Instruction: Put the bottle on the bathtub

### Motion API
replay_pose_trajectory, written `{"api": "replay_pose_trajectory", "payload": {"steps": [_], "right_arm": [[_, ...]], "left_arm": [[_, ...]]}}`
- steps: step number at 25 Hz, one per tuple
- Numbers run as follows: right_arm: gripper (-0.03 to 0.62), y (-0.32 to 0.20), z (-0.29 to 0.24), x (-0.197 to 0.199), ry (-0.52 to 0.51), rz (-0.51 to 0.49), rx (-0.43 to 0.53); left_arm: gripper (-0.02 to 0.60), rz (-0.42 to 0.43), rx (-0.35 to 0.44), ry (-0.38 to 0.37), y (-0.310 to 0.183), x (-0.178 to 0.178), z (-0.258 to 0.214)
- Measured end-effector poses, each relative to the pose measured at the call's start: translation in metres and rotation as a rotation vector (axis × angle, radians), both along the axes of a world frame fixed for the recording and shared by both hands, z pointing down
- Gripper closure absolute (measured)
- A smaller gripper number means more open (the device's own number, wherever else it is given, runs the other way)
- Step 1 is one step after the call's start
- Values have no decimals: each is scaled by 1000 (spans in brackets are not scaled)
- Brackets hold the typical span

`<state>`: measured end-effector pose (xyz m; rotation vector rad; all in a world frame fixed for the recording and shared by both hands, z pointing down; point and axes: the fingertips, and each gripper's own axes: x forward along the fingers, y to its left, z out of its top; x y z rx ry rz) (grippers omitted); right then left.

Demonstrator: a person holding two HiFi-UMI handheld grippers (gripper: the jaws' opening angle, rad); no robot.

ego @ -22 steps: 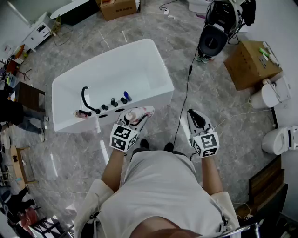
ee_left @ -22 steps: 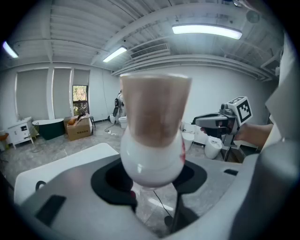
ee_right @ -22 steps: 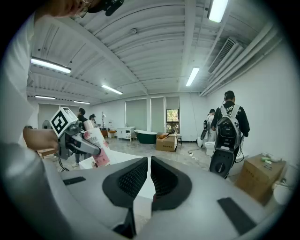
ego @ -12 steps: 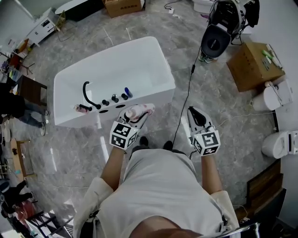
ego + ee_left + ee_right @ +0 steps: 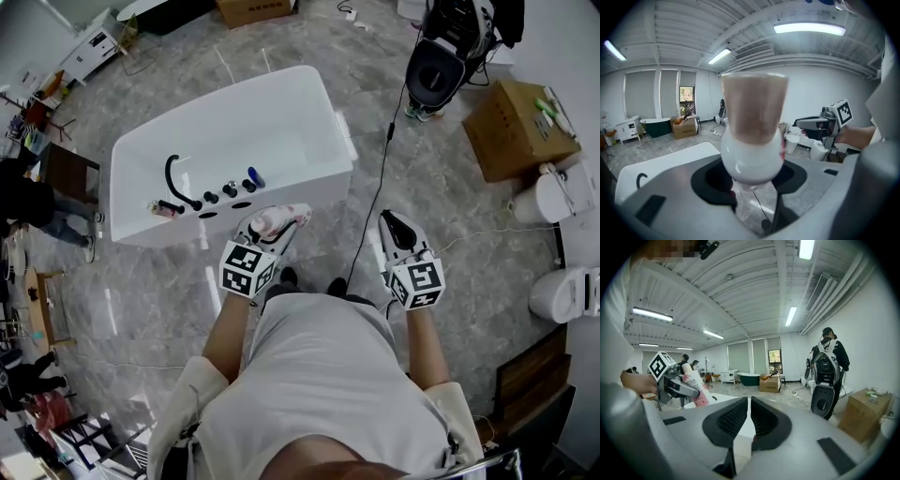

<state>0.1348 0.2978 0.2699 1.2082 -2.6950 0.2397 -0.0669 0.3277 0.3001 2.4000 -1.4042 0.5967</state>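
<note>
A white bottle (image 5: 273, 223) with a pink-printed label and a tan cap is held in my left gripper (image 5: 269, 231), just short of the near long rim of the white bathtub (image 5: 309, 183) and over the floor. In the left gripper view the bottle (image 5: 753, 140) fills the middle, cap up, with my left gripper (image 5: 753, 180) shut on its body and the tub (image 5: 665, 161) behind. My right gripper (image 5: 397, 234) hovers to the right over the floor, its pads together and empty. From the right gripper view (image 5: 749, 420) the bottle (image 5: 696, 389) shows at left.
A black faucet (image 5: 172, 185), several knobs (image 5: 229, 192), a blue item (image 5: 254, 176) and a small pink item (image 5: 163, 208) sit on the tub's near ledge. A black cable (image 5: 375, 192) runs across the floor. A cardboard box (image 5: 516, 127) and toilets (image 5: 562, 292) stand right.
The head view has drifted, so the tub sits slightly higher and further right in it. Both grippers keep their pose and the bottle stays in the left one.
</note>
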Motion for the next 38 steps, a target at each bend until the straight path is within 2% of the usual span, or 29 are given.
{"api": "replay_pose_trajectory", "payload": {"steps": [12, 19, 29, 38], "right_arm": [[549, -8, 20, 15, -9, -1, -39], [549, -26, 31, 13, 6, 13, -72], [549, -76, 48, -3, 20, 46, -124], [549, -151, 74, -39, 30, 73, -201]], "left_arm": [[360, -36, -10, 2, -2, 8, 11], [360, -36, -24, 7, -23, 5, 19], [360, -9, -46, 1, -82, -14, 35], [360, 32, -109, 3, -164, -42, 61]]}}
